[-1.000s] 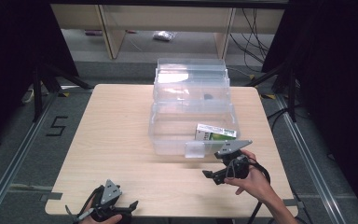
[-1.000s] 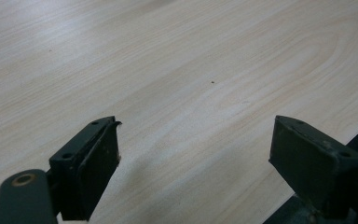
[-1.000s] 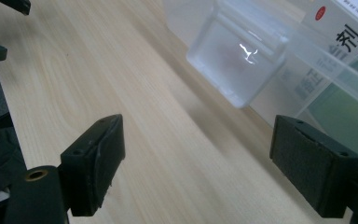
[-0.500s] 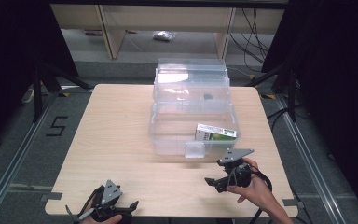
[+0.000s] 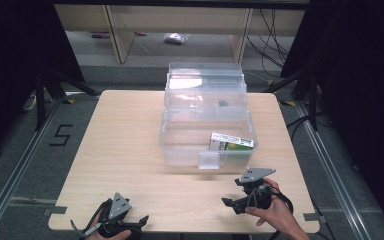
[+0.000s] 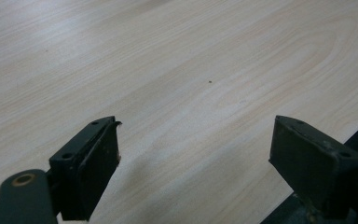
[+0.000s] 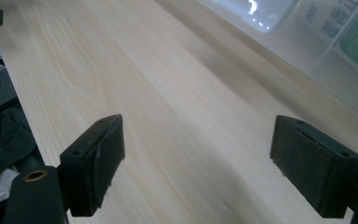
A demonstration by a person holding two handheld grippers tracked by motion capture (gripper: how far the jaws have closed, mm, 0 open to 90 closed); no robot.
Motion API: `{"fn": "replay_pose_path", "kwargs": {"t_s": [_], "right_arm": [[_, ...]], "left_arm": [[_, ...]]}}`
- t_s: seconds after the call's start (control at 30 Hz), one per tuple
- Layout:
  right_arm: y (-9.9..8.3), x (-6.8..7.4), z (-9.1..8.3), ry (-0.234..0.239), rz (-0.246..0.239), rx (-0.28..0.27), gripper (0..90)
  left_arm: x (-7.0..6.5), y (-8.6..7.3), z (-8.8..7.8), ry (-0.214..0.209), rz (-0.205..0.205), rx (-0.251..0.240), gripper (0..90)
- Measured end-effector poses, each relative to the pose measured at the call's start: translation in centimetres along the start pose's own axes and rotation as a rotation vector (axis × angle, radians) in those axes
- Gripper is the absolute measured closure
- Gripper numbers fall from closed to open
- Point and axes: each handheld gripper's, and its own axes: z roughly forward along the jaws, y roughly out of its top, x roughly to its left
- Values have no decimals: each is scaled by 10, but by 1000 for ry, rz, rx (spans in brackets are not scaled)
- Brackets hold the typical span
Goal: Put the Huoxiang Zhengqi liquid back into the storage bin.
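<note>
The clear plastic box (image 5: 207, 135) is the big thing here, sitting toward the far-middle of the wooden table (image 5: 130, 145) with its lid flipped up at the back and a small latch tab hanging off the front wall. Inside, in the right front corner, lies a green and white carton (image 5: 232, 141), flat on the bottom of the box. You can catch that carton through the box wall at the top right of the right gripper view too.

My guess is the carton is already where it belongs and the next job is the lid, or else nothing's started yet; hard to call from this. Either way the next move means going forward a fair way, since both tools are parked back at the near edge, well apart from the box.

Right gripper (image 5: 228, 202) sits in the person's right hand (image 5: 275, 212) just in front of the box, tipped sideways so it points left across the table, jaws spread wide with nothing between them. Left gripper (image 5: 142, 220) rests low at the near left corner, pointing right, jaws also wide apart over bare wood.
</note>
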Motion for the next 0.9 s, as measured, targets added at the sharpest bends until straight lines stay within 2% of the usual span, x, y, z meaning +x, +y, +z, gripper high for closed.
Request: {"fn": "replay_pose_path", "kwargs": {"t_s": [0.03, 0.07, 0.1, 0.13, 0.2, 0.23, 0.37, 0.43, 0.47, 0.53, 0.57, 0.6, 0.7, 0.73, 0.9], "right_arm": [[-2, -1, 1, -1, -21, -10, 187], [-6, 1, 1, -1, -7, 3, 187], [-8, 2, 3, -1, 3, -16, 186], [-9, 1, 4, -6, -11, -13, 183], [-12, 4, 3, 6, 11, -5, 180], [-13, 3, 2, 9, 3, 7, 175], [-17, 6, 3, 10, 10, -4, 171], [-20, 7, 3, 7, 4, -4, 171], [-22, 9, 3, 7, -15, 11, 170], [-23, 10, 3, 9, -18, 13, 171], [-24, 11, 2, 2, -16, 34, 170], [-25, 11, 3, -4, -21, 28, 170], [-27, 12, 5, -4, -40, 42, 170], [-27, 13, 6, -8, -29, 48, 171], [-28, 11, 7, -17, -54, 31, 170]], "left_arm": [[0, 0, 0, 0, 1, -1, 150], [0, 0, 0, -1, 3, -1, 150], [0, 0, 0, 2, 6, 2, 150], [0, 0, -1, 2, 1, 3, 150], [0, 0, -1, 2, 4, 3, 150], [0, 0, 0, 3, -1, 2, 151], [0, 0, 0, -2, 14, 3, 150], [-1, 0, -1, 3, 4, 9, 150], [-1, 0, 0, 11, 0, 3, 150], [-2, 0, 1, 10, -8, -9, 150], [-2, 0, 1, 10, -8, -9, 150], [-1, 1, -1, 2, 16, 17, 150], [-1, 1, -1, 2, 15, 15, 150], [-1, 1, -1, 3, 16, 15, 150], [-1, 1, -1, 1, 17, 12, 150]]}}
